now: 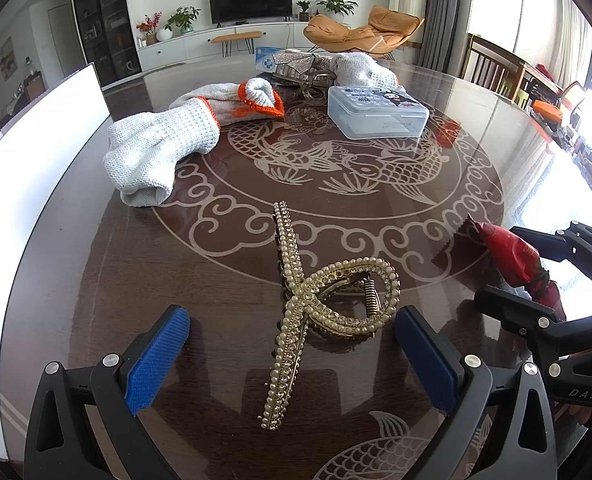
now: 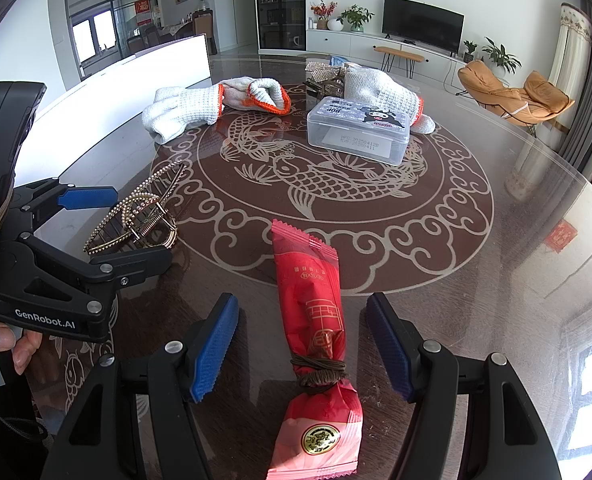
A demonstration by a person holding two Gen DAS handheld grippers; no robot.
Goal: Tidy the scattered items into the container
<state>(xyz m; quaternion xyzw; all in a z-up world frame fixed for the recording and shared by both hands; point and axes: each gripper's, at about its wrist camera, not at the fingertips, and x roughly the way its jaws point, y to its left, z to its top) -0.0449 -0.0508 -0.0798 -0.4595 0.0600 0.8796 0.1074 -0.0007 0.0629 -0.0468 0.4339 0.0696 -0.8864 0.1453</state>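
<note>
Left gripper [image 1: 291, 354], jaws wide and holding nothing, straddles the pearl hair claw [image 1: 316, 304]; right gripper [image 2: 302, 346], equally wide and empty-handed, straddles the red snack packet [image 2: 316, 344], cinched by a brown hair tie [image 2: 319, 370]. Likely risks: the springy, curved claw may squirt from the pads; the soft packet may crush or slide on the glossy table [image 2: 516, 280]. Count: one packet; two claws (the second, rhinestoned, at twelve o'clock [image 2: 324, 74]); three knitted gloves [image 2: 183, 114]; one clear lidded box [image 2: 360, 130]; white container [image 2: 115, 84] at ten o'clock.
</note>
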